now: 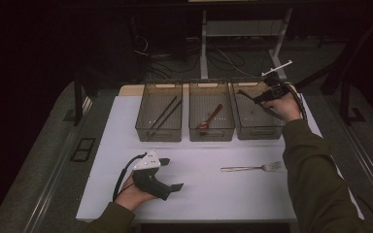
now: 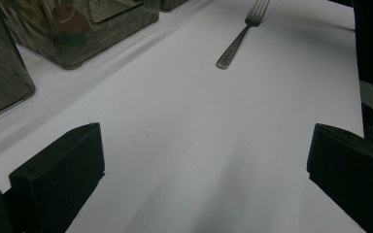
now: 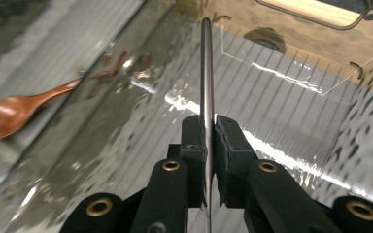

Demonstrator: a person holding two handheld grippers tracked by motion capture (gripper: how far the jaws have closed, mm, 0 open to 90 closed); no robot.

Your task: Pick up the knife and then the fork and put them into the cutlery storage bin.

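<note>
1. High view: right gripper (image 1: 250, 96) hung over the right bin (image 1: 257, 132), clamped on a thin metal utensil (image 1: 246, 93). Left gripper (image 1: 166, 174) rested on the table (image 1: 199, 194), jaws wide, empty. A fork (image 1: 252, 168) lay near.
2. Left gripper view: jaws stood wide apart, fork (image 2: 237, 38) ahead.
3. Right gripper view: pads pinched the utensil (image 3: 206, 87) inside the bin (image 3: 281, 97); wooden spoon (image 3: 9, 114) next door. Sorting step, judged; next move: lower, release.

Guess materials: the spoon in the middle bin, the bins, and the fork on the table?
Spoon: looks like wood, reddish-brown with a dull satin sheen. Bins: probably clear smoky plastic; contents show through, walls throw rippled glare. Fork: likely steel, silver-grey with bright highlights. The thin grey piece in the right tongs looks metallic too.
</note>
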